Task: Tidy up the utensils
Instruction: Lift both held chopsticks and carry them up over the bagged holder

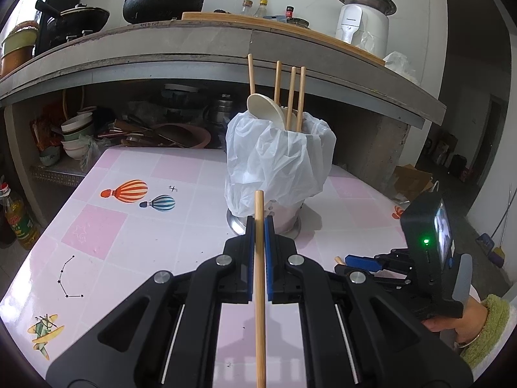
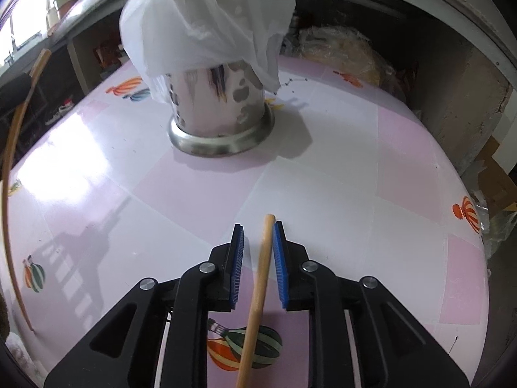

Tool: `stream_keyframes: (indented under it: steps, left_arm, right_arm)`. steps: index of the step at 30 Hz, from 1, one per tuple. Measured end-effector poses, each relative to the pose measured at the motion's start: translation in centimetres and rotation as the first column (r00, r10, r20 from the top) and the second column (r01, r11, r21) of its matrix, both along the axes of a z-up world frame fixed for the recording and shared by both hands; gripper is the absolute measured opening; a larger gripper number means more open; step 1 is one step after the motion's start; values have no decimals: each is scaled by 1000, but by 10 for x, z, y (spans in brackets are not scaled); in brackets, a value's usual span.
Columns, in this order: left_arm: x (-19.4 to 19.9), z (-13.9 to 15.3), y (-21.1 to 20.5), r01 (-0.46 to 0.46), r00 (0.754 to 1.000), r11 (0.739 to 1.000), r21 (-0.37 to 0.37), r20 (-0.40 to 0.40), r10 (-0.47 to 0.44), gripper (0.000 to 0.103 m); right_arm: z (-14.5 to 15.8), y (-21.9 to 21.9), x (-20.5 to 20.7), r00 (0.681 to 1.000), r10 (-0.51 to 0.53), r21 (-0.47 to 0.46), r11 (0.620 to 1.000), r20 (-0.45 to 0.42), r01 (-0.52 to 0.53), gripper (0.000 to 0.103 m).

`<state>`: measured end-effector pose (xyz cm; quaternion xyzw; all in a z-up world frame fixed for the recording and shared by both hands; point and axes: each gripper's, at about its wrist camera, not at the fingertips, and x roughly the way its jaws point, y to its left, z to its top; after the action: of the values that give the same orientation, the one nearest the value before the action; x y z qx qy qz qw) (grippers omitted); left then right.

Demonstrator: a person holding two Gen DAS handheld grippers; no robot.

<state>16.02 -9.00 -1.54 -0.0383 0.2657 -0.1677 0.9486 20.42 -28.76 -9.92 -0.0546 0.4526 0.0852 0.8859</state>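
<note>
- Left gripper (image 1: 258, 223): blue pads closed tight on one wooden chopstick (image 1: 259, 274); the stick runs up between the pads, top end poking just above the fingertips, lower end going out of the bottom of the view.
- Right gripper (image 2: 257, 229): jaws partly open around a second chopstick (image 2: 258, 291); it looks to touch the right pad (image 2: 279, 268), with a clear gap to the left pad, so not clamped.
- Metal utensil holder (image 2: 223, 113) stands upright on the pink tabletop (image 1: 106, 226), just ahead of the left gripper and further ahead of the right one. White plastic bag (image 1: 274, 161) drapes over its top.
- In the holder: 4 chopsticks (image 1: 292, 93) upright, 1 white spoon (image 1: 265, 108) leaning.
- Count: 6 chopsticks total, 1 spoon, 1 holder.
</note>
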Motion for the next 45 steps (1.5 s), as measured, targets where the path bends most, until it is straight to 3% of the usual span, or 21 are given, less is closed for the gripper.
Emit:
stream_keyframes:
  steps: [2, 5, 9, 13, 21, 28, 35, 45]
  left_arm:
    - [1, -1, 0, 0, 1000, 1000, -2, -1, 0, 5]
    - [1, -1, 0, 1, 1000, 1000, -3, -3, -1, 5]
    - [1, 0, 1, -1, 1000, 1000, -6, -2, 1, 5]
    - [1, 0, 1, -2, 1000, 1000, -6, -1, 2, 5]
    - [-7, 7, 2, 0, 1000, 1000, -6, 22, 0, 5]
    - [-19, 24, 2, 14, 998, 1000, -9, 62, -14, 5]
    - [-25, 62, 8, 18, 992, 998, -53, 124, -11, 5]
    - [-11, 146, 13, 57, 966, 992, -117, 257, -25, 5]
  right_arm:
    - [-1, -2, 2, 1000, -8, 12, 1000, -11, 8, 18]
    - [-1, 0, 2, 1000, -3, 12, 1000, -17, 3, 8]
    - [-1, 3, 2, 1000, -12, 1, 1000, -14, 12, 7]
    - [5, -2, -2, 1000, -27, 47, 999, 8, 26, 7]
    - [71, -21, -32, 982, -77, 174, 984, 170, 47, 7]
    - [132, -46, -77, 935, -142, 277, 960, 326, 50, 7]
    - [156, -68, -102, 897, -200, 350, 935, 393, 56, 7]
    - [158, -79, -109, 883, -219, 380, 924, 415, 51, 7]
